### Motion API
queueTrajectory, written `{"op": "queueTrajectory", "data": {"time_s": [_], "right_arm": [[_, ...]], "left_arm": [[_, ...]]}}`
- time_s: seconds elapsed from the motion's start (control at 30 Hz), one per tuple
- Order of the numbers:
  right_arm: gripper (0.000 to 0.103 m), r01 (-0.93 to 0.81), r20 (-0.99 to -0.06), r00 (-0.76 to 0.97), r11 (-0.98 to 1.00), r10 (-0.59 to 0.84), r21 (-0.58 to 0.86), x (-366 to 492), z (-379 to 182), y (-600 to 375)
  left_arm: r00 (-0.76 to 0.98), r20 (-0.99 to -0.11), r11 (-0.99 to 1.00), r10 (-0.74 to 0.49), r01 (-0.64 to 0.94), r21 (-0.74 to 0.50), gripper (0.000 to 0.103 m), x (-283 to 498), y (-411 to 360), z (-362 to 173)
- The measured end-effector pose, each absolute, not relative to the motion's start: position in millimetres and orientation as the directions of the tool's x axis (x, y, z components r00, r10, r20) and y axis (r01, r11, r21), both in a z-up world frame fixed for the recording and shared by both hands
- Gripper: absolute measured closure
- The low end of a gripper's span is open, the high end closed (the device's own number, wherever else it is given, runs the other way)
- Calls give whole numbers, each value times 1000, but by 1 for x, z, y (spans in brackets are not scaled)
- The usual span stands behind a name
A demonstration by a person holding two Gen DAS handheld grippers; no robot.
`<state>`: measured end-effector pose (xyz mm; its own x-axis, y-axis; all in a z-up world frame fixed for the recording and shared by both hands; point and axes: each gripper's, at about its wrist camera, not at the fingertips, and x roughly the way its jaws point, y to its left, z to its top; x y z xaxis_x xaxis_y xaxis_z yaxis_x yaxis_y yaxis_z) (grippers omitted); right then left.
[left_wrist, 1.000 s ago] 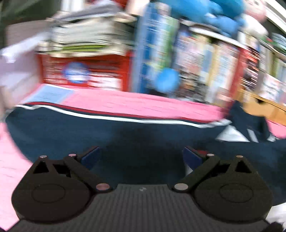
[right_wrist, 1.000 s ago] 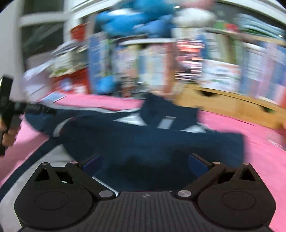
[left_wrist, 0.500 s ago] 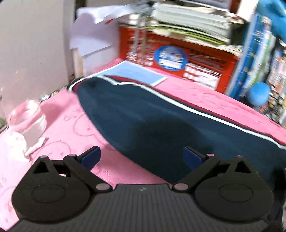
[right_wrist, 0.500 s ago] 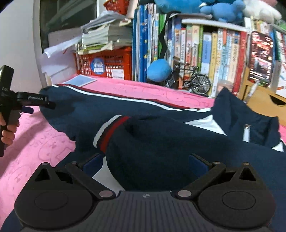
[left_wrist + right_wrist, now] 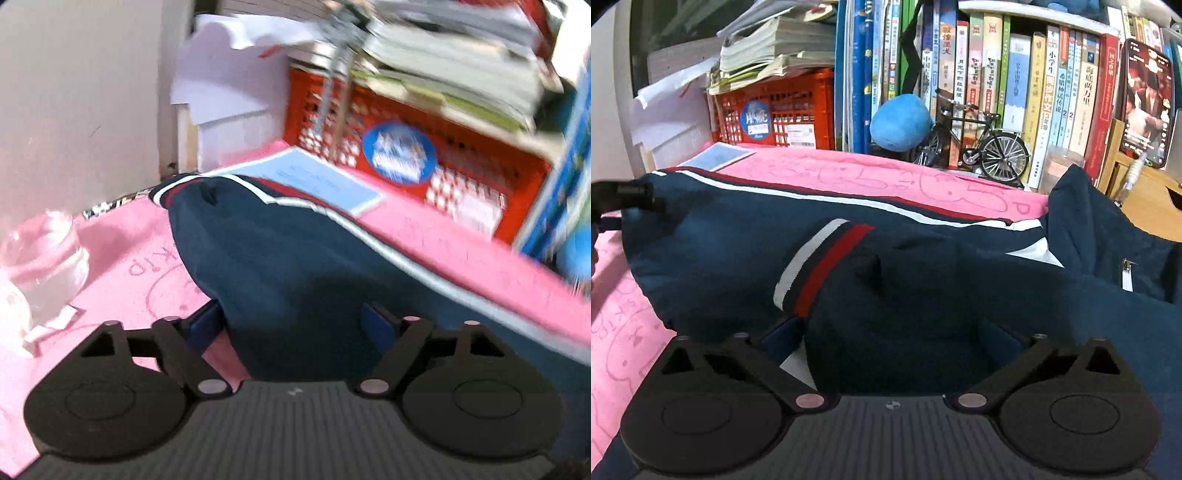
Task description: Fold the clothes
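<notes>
My left gripper is closing around the navy striped fabric jacket, not yet pinching; my right gripper stands wide over a fold. Next, both must grip and lift.

Pink letters reading "KIP" are drawn into the pink tablecloth in the left wrist view; a lone "P" shows on the same cloth in the right wrist view. A round blue sticker on the red crate carries white Chinese characters, too soft to read with confidence. Book spines on the shelf bear Chinese titles, among them "小学生" on a white spine and "海底两万里" on a cream spine. Two neighbouring spines each show the numeral "2".
</notes>
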<state>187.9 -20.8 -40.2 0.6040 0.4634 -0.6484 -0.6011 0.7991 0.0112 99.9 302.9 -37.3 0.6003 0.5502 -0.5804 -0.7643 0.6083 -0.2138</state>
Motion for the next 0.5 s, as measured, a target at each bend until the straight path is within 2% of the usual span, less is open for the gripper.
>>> {"op": "queueTrajectory", "data": {"time_s": [0.07,0.1,0.17,0.2,0.23,0.27,0.3,0.43,0.5], "right_arm": [[0,-602,-652,601,798,463,11,187,-40,-21],[0,-602,-652,602,798,461,9,187,-40,-21],[0,-601,-652,603,799,460,8,186,-40,-20],[0,-600,-652,604,800,459,7,186,-39,-20],[0,-600,-652,605,800,457,5,185,-39,-20],[0,-600,-652,604,800,458,5,185,-39,-20],[0,-601,-652,604,799,458,4,185,-39,-21],[0,-601,-654,602,799,459,8,186,-39,-21],[0,-599,-651,600,801,465,21,186,-39,-23]], "left_arm": [[594,-573,573,564,-781,-246,31,100,308,-37],[586,-572,559,574,-791,-250,37,101,310,-36],[562,-574,545,596,-808,-225,60,107,314,-36],[560,-578,546,593,-808,-223,78,109,317,-36],[562,-584,549,585,-805,-225,87,110,320,-36],[573,-586,550,573,-799,-243,89,110,323,-36],[592,-575,558,565,-788,-262,95,108,322,-33],[677,-504,651,536,-712,-264,96,106,297,-12],[759,-470,762,451,-601,-240,98,110,259,3]]}}
